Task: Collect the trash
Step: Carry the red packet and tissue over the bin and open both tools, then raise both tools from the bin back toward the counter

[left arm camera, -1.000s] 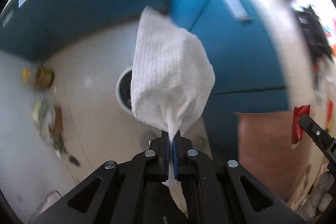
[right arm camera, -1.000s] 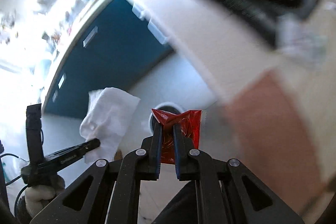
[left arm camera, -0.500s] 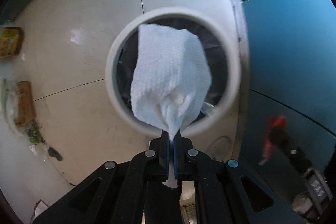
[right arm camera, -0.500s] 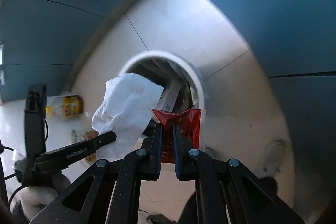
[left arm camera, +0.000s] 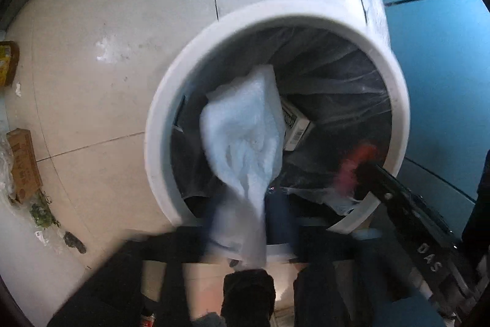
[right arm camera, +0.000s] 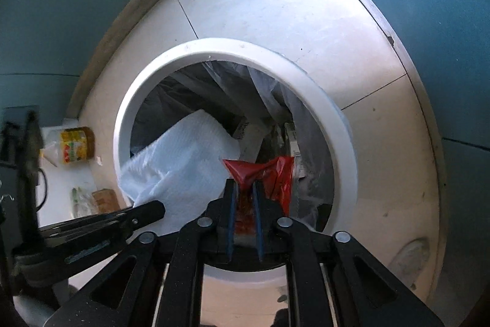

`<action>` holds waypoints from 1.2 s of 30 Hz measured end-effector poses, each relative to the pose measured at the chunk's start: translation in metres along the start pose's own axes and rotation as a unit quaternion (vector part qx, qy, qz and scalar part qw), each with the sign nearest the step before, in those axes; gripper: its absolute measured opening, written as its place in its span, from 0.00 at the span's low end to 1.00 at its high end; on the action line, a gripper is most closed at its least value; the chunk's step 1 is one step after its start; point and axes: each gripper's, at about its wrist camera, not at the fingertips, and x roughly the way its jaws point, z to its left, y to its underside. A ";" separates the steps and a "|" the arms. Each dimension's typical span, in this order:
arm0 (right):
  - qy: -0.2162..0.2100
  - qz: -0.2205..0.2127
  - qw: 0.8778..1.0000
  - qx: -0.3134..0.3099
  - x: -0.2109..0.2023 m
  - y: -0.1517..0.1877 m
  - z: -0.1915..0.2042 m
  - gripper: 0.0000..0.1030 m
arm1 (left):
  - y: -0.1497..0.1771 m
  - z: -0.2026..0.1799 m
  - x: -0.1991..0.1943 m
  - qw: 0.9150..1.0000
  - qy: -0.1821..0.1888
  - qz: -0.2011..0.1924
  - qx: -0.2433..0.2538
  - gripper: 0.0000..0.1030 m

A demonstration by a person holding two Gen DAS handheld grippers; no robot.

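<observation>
A white round trash bin (left arm camera: 159,124) with a dark liner fills both views from above. Over its mouth hangs a white paper towel (left arm camera: 245,137), also seen in the right wrist view (right arm camera: 183,161). My left gripper (left arm camera: 248,213) is blurred and its jaws are opening; the towel's tail lies loosely between the wide-apart fingers. My right gripper (right arm camera: 245,189) is above the bin's near rim (right arm camera: 337,124) with a red wrapper (right arm camera: 260,170) pinched between its blue pads, and its jaws are starting to open. A small printed box (left arm camera: 295,124) lies inside the bin.
Blue cabinet fronts (left arm camera: 444,66) stand close behind the bin on the pale tiled floor. Left of the bin lie a yellow packet (right arm camera: 75,144), a brown carton (left arm camera: 23,164) and green scraps (left arm camera: 43,210).
Both grippers dropped from high above the floor to just over the bin's mouth. The left jaws spread apart and let go of the paper towel. The red wrapper still sits in the right jaws.
</observation>
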 end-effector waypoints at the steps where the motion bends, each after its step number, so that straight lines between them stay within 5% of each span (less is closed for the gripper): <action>1: 0.011 -0.003 1.000 -0.003 -0.002 0.001 0.002 0.43 | 0.001 0.001 -0.007 1.000 -0.009 -0.013 0.001 0.87; 6: 0.045 -0.025 0.999 -0.015 -0.025 0.002 0.005 0.63 | 0.015 0.003 -0.045 0.998 -0.043 -0.056 0.001 0.87; 14: 0.103 -0.053 0.992 -0.054 -0.102 0.032 0.023 0.97 | 0.066 0.000 -0.125 0.982 -0.127 -0.142 0.017 0.87; 36: 0.087 -0.110 0.984 -0.107 -0.426 0.144 0.095 0.99 | 0.228 -0.065 -0.356 0.965 -0.129 -0.227 -0.004 0.87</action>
